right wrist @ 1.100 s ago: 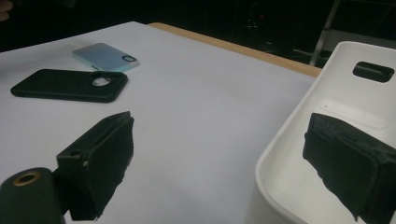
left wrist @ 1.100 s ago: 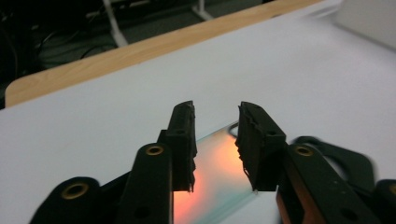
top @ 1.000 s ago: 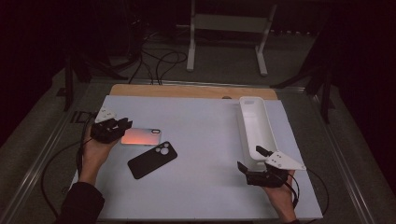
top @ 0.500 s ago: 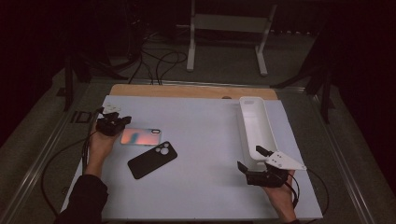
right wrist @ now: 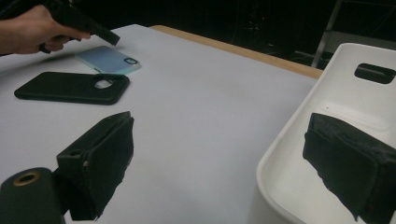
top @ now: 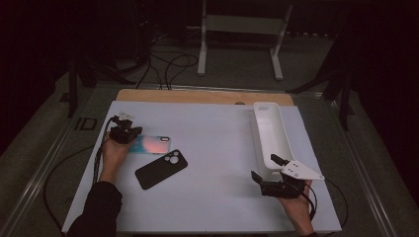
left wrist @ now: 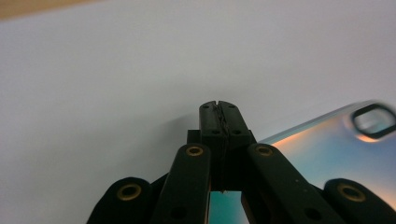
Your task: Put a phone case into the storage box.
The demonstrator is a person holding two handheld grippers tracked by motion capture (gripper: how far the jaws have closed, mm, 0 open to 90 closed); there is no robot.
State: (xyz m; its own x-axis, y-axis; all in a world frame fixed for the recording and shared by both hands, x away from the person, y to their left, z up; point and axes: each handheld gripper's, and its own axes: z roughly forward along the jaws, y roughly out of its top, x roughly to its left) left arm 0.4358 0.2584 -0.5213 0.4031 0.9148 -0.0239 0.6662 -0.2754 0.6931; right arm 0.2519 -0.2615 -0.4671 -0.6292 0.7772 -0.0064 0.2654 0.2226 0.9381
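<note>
High view puts the left gripper (top: pixel 129 134), jaws pressed together, over the left end of the iridescent phone case (top: pixel 150 144), which lies beside the black phone case (top: pixel 161 169). Right gripper (top: pixel 269 169), jaws spread wide, straddles the white tray (top: pixel 267 129) near rim; no readable writing anywhere.

Black hand-held gripper (top: pixel 125 133), brass screws

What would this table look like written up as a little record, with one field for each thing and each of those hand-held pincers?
Surface: white table top with a wooden strip along its far edge.
Iridescent phone case: lying flat at the left of the table.
Black phone case: flat, just nearer the person than the iridescent one.
White tray: long, at the right of the table.
Left gripper: jaws pressed together, over the end of the iridescent phone case.
Right gripper: jaws wide apart, nothing between them, at the tray's near end.
</note>
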